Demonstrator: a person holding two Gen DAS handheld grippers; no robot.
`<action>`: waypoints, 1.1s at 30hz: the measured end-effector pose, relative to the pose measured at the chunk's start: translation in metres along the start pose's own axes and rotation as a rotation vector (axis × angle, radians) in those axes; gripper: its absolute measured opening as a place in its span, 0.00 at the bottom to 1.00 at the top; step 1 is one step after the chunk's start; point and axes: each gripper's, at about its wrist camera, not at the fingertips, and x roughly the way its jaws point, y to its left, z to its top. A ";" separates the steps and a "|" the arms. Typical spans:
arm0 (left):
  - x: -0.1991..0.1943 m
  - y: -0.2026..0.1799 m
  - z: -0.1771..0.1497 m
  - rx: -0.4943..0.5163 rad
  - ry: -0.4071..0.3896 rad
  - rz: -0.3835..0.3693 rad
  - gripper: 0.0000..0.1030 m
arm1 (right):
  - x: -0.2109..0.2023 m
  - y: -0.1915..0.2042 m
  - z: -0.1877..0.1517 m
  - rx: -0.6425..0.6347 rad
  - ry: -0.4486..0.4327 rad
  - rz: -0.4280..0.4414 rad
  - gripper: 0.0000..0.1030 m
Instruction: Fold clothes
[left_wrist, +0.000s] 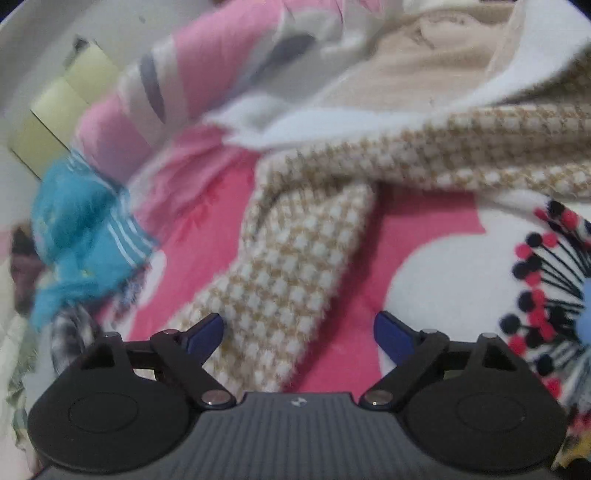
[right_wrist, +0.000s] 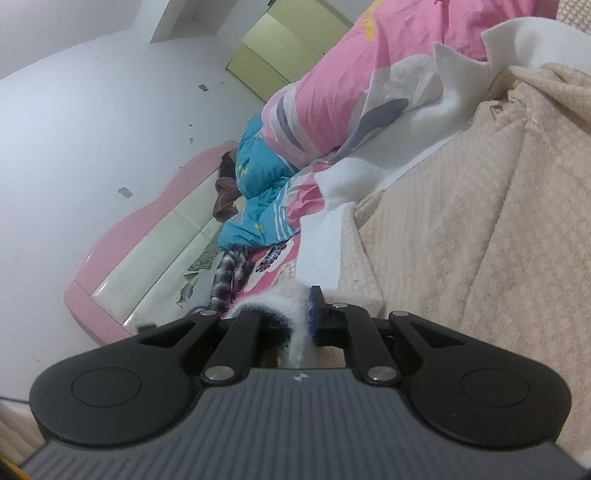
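a: the knit (left_wrist: 295, 266), tan-and-white check, lies rumpled on the pink sheet (left_wrist: 424, 229), a sleeve running right between the left gripper (left_wrist: 299, 332) jaws.
b: and those jaws are spread wide, pads off the cloth.
a: right gripper (right_wrist: 295, 317)?
b: pressed together, pinching the knit's fuzzy white edge (right_wrist: 295, 332). blue garment (left_wrist: 81, 236) sits off by the quilt (right_wrist: 332, 92).

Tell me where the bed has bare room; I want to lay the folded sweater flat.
Bare sheet lies between the houndstooth sweater and the dotted flower print. The far side is crowded: blue garment, pink quilt, plaid cloth.
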 end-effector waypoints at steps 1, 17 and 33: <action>0.002 0.006 0.002 -0.025 0.012 0.031 0.40 | -0.002 0.001 0.000 -0.004 -0.003 0.004 0.06; 0.038 0.103 0.063 0.189 -0.087 0.701 0.12 | 0.001 0.015 -0.012 -0.033 0.050 0.118 0.04; 0.020 0.159 0.019 -0.322 0.331 0.333 0.74 | 0.013 -0.009 -0.035 0.063 0.108 0.051 0.07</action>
